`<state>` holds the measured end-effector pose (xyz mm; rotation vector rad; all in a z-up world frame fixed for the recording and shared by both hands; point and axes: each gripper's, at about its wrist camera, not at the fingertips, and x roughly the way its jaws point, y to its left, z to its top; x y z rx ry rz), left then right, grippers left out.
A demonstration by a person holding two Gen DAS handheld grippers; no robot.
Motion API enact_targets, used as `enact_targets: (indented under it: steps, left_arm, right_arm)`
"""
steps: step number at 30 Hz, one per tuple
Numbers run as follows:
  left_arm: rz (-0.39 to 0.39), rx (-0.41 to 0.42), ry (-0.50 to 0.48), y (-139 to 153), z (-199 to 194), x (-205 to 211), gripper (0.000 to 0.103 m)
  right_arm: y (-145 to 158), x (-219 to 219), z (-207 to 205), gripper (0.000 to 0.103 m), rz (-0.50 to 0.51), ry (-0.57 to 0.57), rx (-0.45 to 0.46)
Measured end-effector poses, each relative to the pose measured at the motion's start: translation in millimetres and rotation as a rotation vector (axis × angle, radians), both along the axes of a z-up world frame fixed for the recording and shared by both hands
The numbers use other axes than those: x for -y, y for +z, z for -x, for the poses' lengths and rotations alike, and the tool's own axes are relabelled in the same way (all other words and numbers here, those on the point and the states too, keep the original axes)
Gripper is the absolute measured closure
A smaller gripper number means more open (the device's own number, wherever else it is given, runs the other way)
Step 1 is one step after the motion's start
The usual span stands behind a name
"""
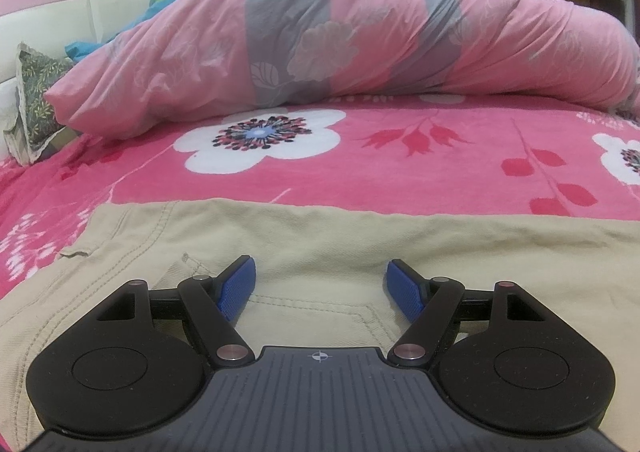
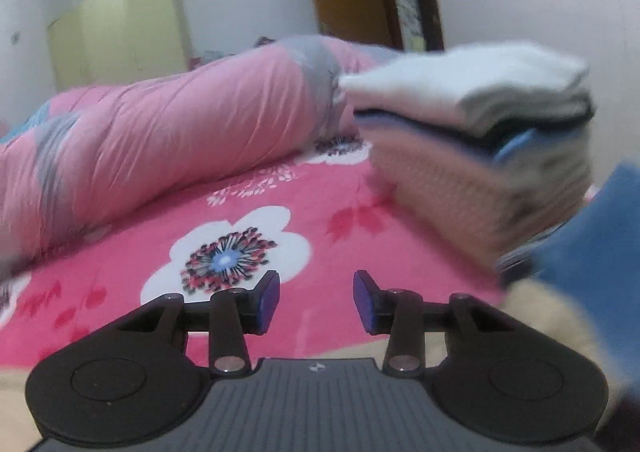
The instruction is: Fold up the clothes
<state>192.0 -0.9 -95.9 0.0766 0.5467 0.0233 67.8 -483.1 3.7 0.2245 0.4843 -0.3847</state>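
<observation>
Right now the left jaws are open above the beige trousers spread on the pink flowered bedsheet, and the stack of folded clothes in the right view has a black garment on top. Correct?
Not quite. The top of the stack of folded clothes is a white garment, as the right wrist view shows. The rest holds: the left gripper is open above the beige trousers on the pink flowered bedsheet.

Bed sheet (image 1: pixel 400 171), pink floral, carries khaki trousers (image 1: pixel 320 244), rolled pink-grey duvet (image 1: pixel 320 31), folded clothes stack (image 2: pixel 480 139).
</observation>
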Motion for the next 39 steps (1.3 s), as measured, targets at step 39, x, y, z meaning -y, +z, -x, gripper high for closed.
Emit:
enact_targets:
  steps: [39]
  left_arm:
    - [-0.094,-0.002,0.019,0.5,-1.1,11.2,0.026]
  right_arm:
    - [-53.6,10.9,-38.7,0.052,0.26,0.686,-0.579]
